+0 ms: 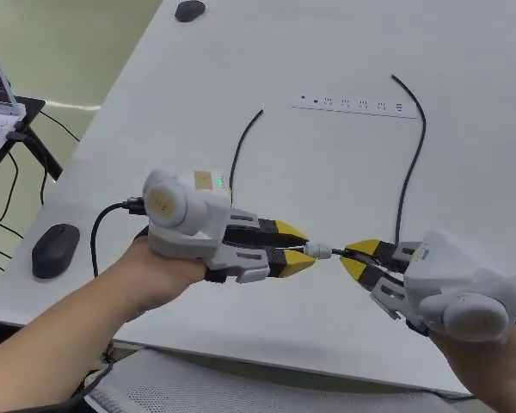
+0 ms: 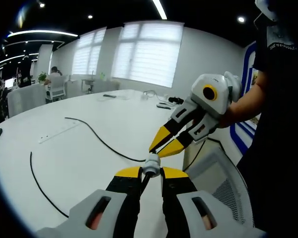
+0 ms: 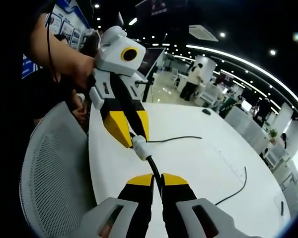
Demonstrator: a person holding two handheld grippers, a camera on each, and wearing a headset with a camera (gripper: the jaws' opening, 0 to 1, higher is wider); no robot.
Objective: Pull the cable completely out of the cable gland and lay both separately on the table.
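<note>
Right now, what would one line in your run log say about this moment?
left gripper: shut on cable gland | right gripper: shut on cable | cable not yet pulled out | both held above table

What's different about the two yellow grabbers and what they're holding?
The left gripper pinches the white cable gland; the right gripper pinches the black cable. In the head view the left gripper points right, the right gripper left. Both are shut, yellow-tipped, facing each other above the table.
</note>
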